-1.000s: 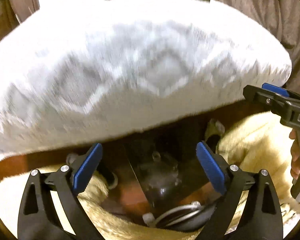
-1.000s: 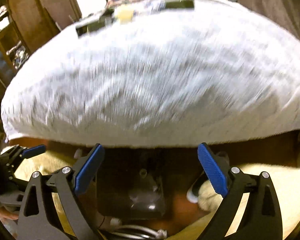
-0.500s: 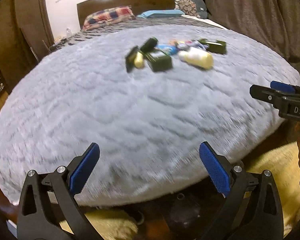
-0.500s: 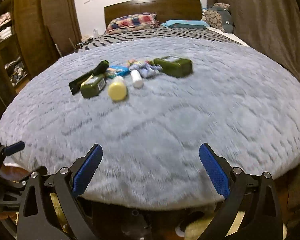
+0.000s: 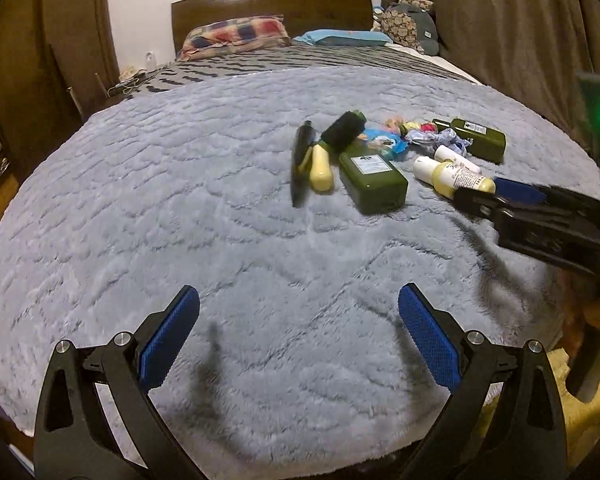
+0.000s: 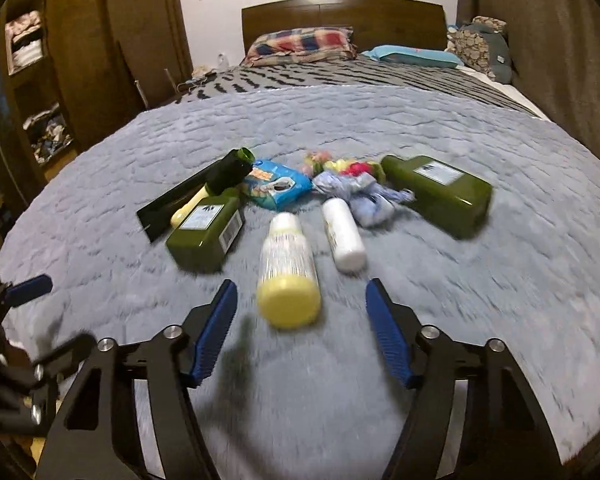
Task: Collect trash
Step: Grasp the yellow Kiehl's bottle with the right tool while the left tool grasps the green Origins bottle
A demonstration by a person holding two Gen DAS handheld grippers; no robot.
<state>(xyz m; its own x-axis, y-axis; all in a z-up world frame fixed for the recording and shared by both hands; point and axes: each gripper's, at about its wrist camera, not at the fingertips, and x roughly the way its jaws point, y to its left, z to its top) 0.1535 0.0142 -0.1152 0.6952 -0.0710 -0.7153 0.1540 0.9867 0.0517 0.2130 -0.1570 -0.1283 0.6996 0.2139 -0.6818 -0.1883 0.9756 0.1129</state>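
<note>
A heap of trash lies on the grey fluffy blanket (image 6: 460,300). It holds a white bottle with a yellow end (image 6: 288,268), a small white bottle (image 6: 342,236), two flat olive-green bottles (image 6: 206,232) (image 6: 440,192), a blue wrapper (image 6: 276,186), crumpled wrappers (image 6: 364,196) and a dark tube (image 6: 172,204). My right gripper (image 6: 300,292) hovers low over the blanket, its jaws closing. The yellow end of the bottle lies between them, and the pads are clear of it. My left gripper (image 5: 300,308) stands open over bare blanket, short of the heap (image 5: 374,176).
Beyond the blanket are a striped cover, pillows (image 6: 300,46) and a wooden headboard (image 6: 340,12). Brown curtains (image 5: 500,20) hang on the right. A wardrobe with open shelves (image 6: 28,60) stands on the left. A yellow rug (image 5: 580,412) lies by the bed's near edge.
Both grippers rose from below the bed's edge to above the blanket and moved in toward the heap. The right gripper's jaws have narrowed around the yellow-ended bottle's near end.
</note>
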